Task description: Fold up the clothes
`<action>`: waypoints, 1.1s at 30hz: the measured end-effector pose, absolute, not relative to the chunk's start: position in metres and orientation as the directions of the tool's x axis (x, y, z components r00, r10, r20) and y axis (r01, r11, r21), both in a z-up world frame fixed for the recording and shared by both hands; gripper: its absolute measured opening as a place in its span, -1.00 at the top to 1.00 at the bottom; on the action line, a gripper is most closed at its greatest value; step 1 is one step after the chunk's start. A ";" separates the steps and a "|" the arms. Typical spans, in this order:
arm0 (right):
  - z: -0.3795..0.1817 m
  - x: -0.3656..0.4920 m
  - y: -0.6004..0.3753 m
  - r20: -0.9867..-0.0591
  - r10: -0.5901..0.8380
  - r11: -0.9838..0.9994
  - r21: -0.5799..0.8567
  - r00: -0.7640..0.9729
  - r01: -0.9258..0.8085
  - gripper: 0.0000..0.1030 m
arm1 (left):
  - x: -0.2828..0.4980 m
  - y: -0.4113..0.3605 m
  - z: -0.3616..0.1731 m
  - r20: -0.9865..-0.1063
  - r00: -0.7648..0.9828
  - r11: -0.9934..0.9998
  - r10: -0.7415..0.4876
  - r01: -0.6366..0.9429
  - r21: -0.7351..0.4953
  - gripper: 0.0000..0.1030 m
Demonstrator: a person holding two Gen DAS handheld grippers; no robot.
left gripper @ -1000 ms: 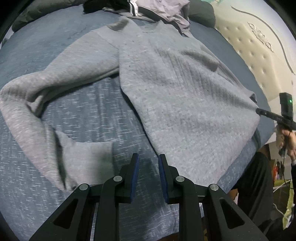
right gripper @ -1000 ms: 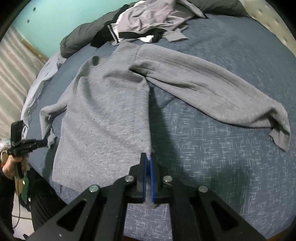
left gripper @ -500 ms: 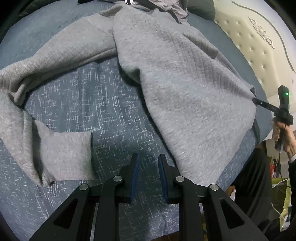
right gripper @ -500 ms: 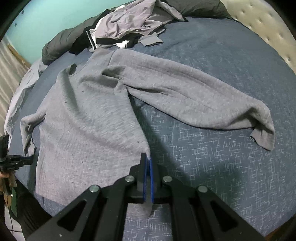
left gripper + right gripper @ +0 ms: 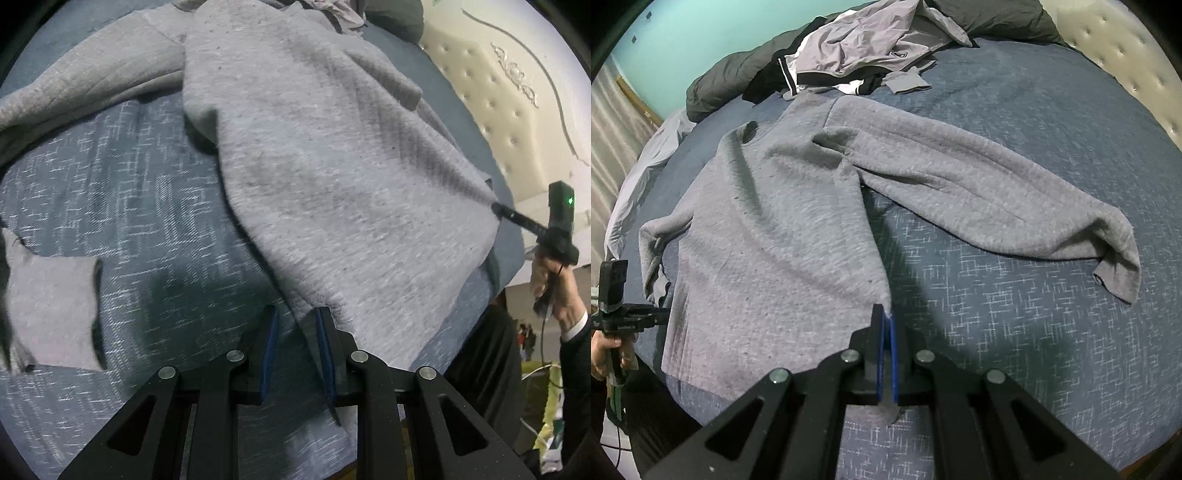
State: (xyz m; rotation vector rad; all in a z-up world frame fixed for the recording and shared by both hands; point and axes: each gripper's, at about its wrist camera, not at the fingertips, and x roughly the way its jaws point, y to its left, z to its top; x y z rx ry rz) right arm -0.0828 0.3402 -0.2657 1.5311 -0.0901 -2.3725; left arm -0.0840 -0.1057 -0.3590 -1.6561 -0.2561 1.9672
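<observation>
Spread across the blue bed [image 5: 1052,155], the grey sweater [image 5: 783,236] looks soft, limp and light, best taken at its hem corners: the right tool [image 5: 885,325] is clamped on one, the left tool [image 5: 295,325] stands slightly parted at the other.

Grey knit sweater [image 5: 783,236] spread flat on bed, sleeves out, hem corner pinched

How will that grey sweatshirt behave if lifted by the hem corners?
Likely floppy: the grey sweatshirt already creases and drapes on the bed. Its sleeve would probably trail. The right gripper pinches one corner, so fabric should sag between grips.
</observation>
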 end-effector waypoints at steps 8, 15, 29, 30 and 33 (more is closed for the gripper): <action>-0.270 -0.081 0.335 -0.883 -0.307 -0.944 0.234 -0.354 0.234 0.96 | -0.088 -0.076 -0.368 -0.855 -0.070 -0.833 0.513 -0.280 -0.477 0.56; -0.270 -0.078 0.334 -0.881 -0.320 -0.939 0.244 -0.349 0.245 0.96 | -0.092 -0.060 -0.363 -0.863 -0.097 -0.846 0.496 -0.277 -0.455 0.87; -0.250 -0.075 0.334 -0.857 -0.350 -0.928 0.260 -0.379 0.268 0.96 | -0.089 -0.110 -0.314 -0.820 -0.170 -0.823 0.547 -0.292 -0.488 0.95; -0.249 -0.074 0.334 -0.856 -0.346 -0.928 0.254 -0.383 0.271 0.96 | -0.090 -0.114 -0.315 -0.822 -0.172 -0.826 0.544 -0.286 -0.486 0.95; -0.250 -0.076 0.336 -0.859 -0.337 -0.932 0.248 -0.386 0.263 0.96 | -0.091 -0.125 -0.322 -0.829 -0.173 -0.836 0.531 -0.263 -0.481 0.95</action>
